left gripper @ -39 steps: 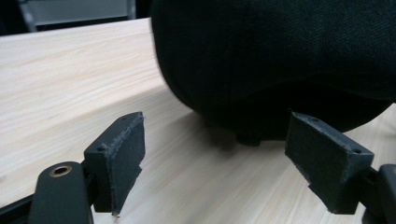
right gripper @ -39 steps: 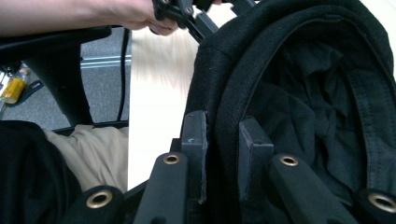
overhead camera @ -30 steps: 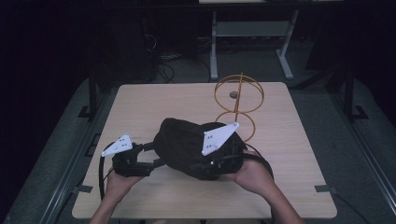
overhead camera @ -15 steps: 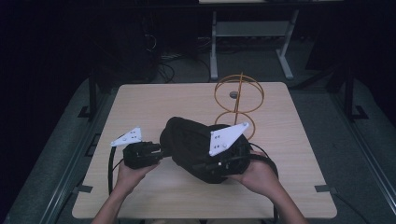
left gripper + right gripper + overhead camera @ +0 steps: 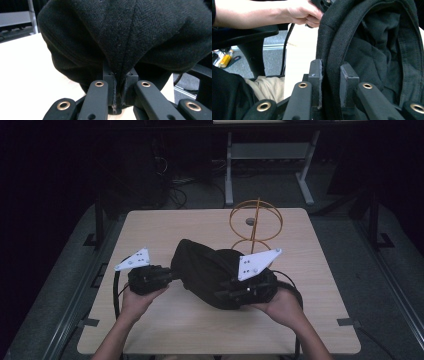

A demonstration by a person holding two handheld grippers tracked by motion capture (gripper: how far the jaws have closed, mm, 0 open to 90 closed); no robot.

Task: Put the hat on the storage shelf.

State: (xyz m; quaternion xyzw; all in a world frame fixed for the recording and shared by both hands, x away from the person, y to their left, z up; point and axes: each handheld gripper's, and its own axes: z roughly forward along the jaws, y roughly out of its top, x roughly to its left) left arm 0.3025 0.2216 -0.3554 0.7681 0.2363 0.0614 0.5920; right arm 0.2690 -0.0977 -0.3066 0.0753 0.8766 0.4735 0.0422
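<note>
The cap (image 5: 210, 270) is black, with a fine twill weave. The table (image 5: 165, 227) is light wood colour. The wire stand (image 5: 256, 222) is orange. The 2 gripper plates (image 5: 257, 262) are white.

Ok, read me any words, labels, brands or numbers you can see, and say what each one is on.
None can be read.
Black cloth: no print or tag showing.
Grey plates on the left gripper and right gripper: only small dots, no text.
Small bottle on the floor: too blurred to read.

bulging black fabric hat (image 5: 210, 270) at mid-table, brim edges pinched on both sides
</note>
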